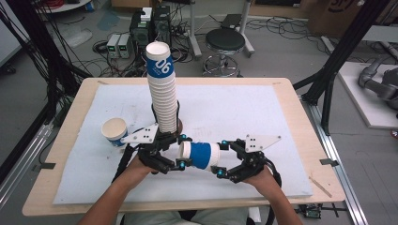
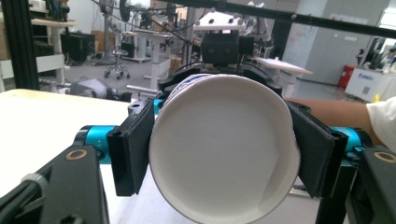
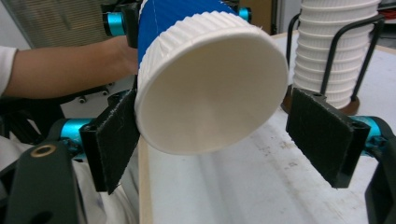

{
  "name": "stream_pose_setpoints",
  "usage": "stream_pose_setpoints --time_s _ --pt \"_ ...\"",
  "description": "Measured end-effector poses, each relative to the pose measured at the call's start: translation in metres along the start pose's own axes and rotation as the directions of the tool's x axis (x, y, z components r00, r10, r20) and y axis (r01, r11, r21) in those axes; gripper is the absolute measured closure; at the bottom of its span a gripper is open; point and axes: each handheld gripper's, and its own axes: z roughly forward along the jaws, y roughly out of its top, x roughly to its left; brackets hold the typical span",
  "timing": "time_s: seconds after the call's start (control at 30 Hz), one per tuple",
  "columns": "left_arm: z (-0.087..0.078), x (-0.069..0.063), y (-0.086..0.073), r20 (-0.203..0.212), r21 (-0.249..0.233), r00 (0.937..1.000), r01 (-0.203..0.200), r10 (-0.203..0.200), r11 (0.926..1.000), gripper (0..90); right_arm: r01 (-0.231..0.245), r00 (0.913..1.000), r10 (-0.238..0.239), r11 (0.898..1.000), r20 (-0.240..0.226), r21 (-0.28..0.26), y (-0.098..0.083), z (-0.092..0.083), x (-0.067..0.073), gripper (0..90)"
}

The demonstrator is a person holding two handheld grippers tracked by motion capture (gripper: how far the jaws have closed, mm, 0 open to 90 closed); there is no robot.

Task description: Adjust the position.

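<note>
- On the table (image 1: 65, 140), a pale mat (image 1: 244, 112) covers most of the top; its near edge is hidden behind the person's forearms.
- Behind the hands a tall stack of cups (image 1: 162, 89) rises in a black wire stand (image 3: 362, 60); the stand's base is hidden behind the left gripper in the high view, and the stack's top is cut off in the right gripper view.
- Left gripper (image 1: 179, 151) is clamped on the blue-banded cup (image 1: 201, 155), which lies sideways in the air between the two hands, just above the mat. In the left gripper view both pads press the cup's sides and its open mouth faces that camera.
- Right gripper (image 1: 221, 158) sits around the cup's bottom end with its jaws apart: in the right gripper view one pad (image 3: 109, 140) touches the cup, while the other pad stands clear with a gap showing.
- Left of the grippers, a single cup (image 1: 115, 131) stands on the mat, its lower part partly hidden by the grey plate (image 1: 141, 134) on the left gripper.
- Floor clutter beyond the table is too blurred to make out.
</note>
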Motion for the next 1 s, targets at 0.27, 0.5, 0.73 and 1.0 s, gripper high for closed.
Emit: stream_pose_setpoints --time_s 0.27,0.5,0.73,1.0 --pt "0.004 -0.001 -0.001 0.022 -0.017 0.9997 0.007 -0.006 0.9998 29.5 -0.004 0.9994 0.004 1.000 -0.034 0.001 0.000 0.004 0.002 17.9" --pt "0.004 -0.002 -0.002 0.027 -0.025 0.9996 -0.011 0.011 0.9996 30.3 0.004 0.9987 -0.005 1.000 -0.051 -0.024 0.000 -0.001 0.001 23.8" --pt "0.005 -0.002 -0.004 0.015 -0.017 0.9995 -0.027 0.027 0.9995 31.0 0.029 0.9988 -0.030 0.999 -0.040 -0.026 0.001 -0.005 0.001 29.2" --pt "0.007 -0.002 -0.006 0.002 0.018 0.9992 -0.040 0.040 0.9990 31.3 0.016 0.9991 -0.016 1.000 -0.038 -0.006 0.000 -0.008 -0.001 33.7"
